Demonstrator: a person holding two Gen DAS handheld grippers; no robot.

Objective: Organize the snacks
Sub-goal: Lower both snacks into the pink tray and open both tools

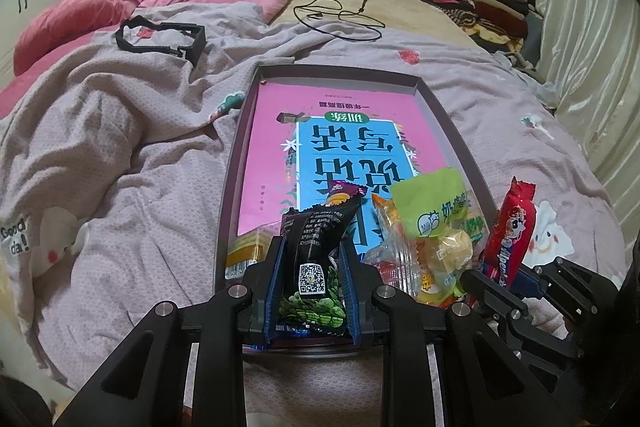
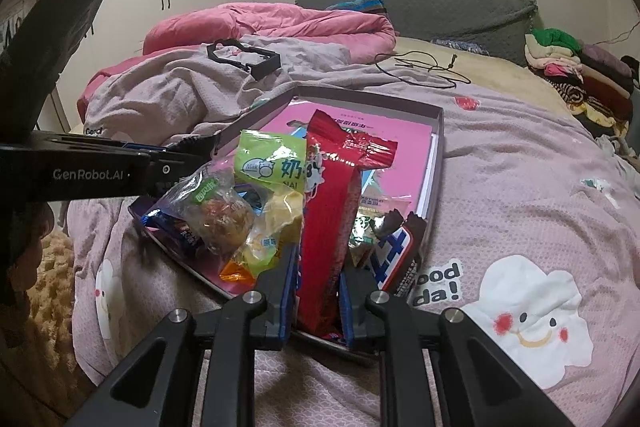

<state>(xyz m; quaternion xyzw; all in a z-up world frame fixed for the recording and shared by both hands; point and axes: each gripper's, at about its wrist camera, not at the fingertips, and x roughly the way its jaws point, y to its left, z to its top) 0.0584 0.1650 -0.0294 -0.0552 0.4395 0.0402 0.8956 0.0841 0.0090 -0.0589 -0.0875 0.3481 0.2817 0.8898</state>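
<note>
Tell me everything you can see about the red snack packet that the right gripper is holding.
The red snack packet is a long, glossy plastic wrapper with a crimped, serrated top end, a cartoon figure near the top and white lettering along its side. It stands roughly upright, leaning a little, clamped near its lower end by the right gripper. It sits at the near end of the shallow tray, beside a green packet; whether they touch is unclear.

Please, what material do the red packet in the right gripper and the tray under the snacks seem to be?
Red packet: apparently thin plastic film, glossy; it crinkles, reflects light and has a serrated end seal. Tray: likely cardboard, matte grey-purple; its walls are thin, straight and dull, though coated board or plastic cannot be excluded.
</note>
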